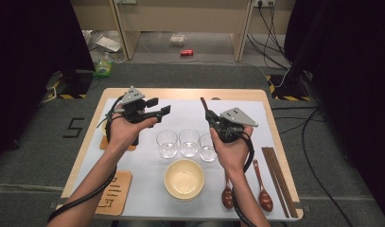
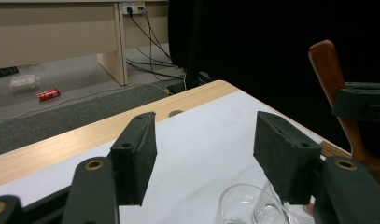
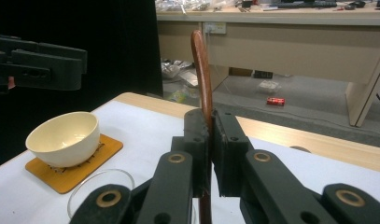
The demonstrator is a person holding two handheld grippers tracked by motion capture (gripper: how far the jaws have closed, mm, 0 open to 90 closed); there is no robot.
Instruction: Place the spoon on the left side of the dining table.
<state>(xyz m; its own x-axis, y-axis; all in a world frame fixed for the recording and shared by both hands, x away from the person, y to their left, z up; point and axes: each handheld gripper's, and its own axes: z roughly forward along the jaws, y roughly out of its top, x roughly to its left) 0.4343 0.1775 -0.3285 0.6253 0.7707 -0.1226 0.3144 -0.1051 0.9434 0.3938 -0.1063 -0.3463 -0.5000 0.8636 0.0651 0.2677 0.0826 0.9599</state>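
Observation:
A dark wooden spoon (image 1: 204, 105) stands clamped between the jaws of my right gripper (image 1: 209, 115), its handle pointing toward the far side of the table. In the right gripper view the spoon (image 3: 202, 60) rises upright out of my right gripper (image 3: 211, 126), whose pads press on it. My left gripper (image 1: 159, 106) is held above the table's left part with its jaws wide apart and nothing between them. In the left gripper view my left gripper (image 2: 206, 135) faces bare white mat, with the spoon (image 2: 327, 65) off to the right.
Three clear glasses (image 1: 189, 142) stand in a row mid-table, with a cream bowl (image 1: 184, 178) in front of them. Two more wooden spoons (image 1: 263, 194) and chopsticks (image 1: 277, 175) lie at the right. A second cream bowl (image 3: 61, 137) sits on an orange coaster (image 3: 75, 168).

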